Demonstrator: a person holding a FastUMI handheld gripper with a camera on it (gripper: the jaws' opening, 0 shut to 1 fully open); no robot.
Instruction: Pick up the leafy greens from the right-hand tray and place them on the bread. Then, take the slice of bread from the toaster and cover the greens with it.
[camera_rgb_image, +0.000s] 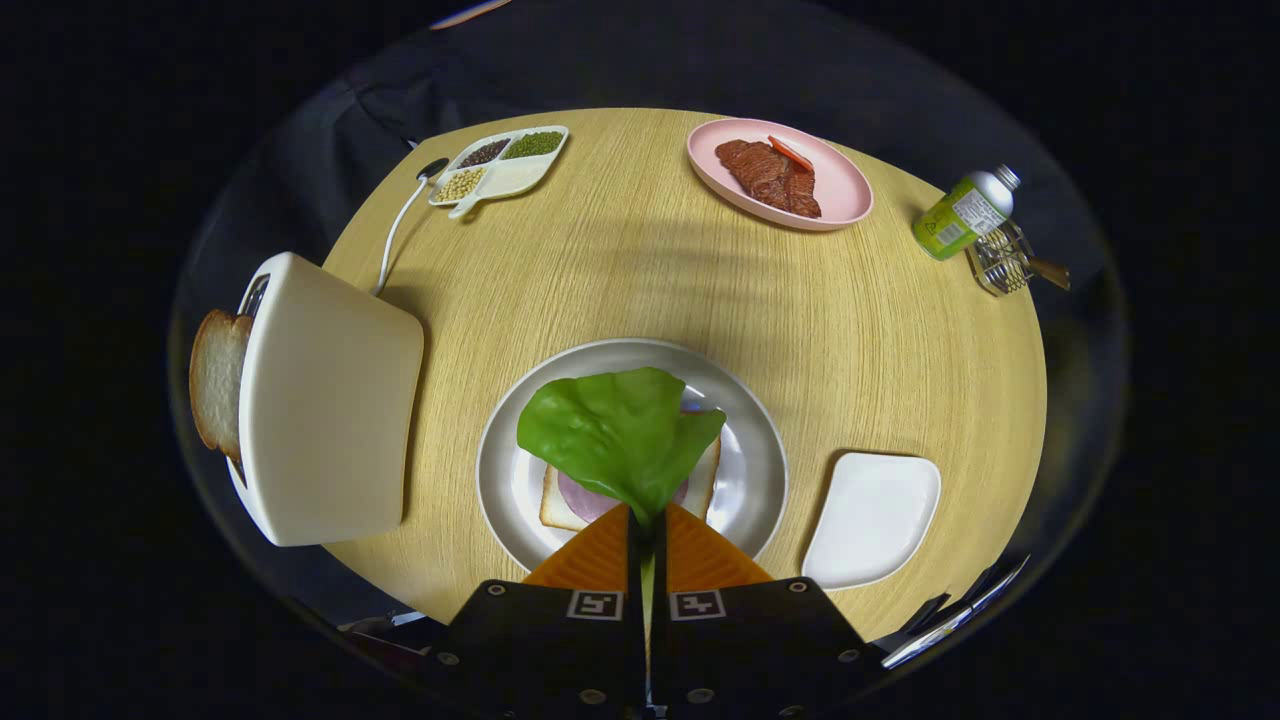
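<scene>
- Because the leaf has to land flat on the sandwich base, the hand-held gripper (646, 512) has its 2 fingers pinched together on the stem end of the broad, glossy green lettuce leaf (617, 435), so the blade hangs free just ahead of the fingertips.
- That leaf is over the round grey plate (760, 470), covering most of the square white bread slice (556, 505) and the pink ham round (582, 497) lying on it; whether the leaf already rests on them or is a little above, I cannot tell.
- To the right of the plate sits the small white rounded-square tray (872, 517), which now holds nothing, as fits the greens being in the grip.
- To the left stands the cream-coloured toaster (325, 400), with 1 pale slice of bread (216, 378) sticking out of its far side, ready for the covering step.
- By my judgement the first half of the task is nearly done: the fingers need only part to let the leaf settle.
- Beyond the plate, well apart from the work, lie a pink oval plate of red meat slices (840, 185), a white divided dish of beans (505, 165), a green bottle (962, 212) and a small wire rack (1003, 262), all on the round light wooden table (620, 270).
</scene>
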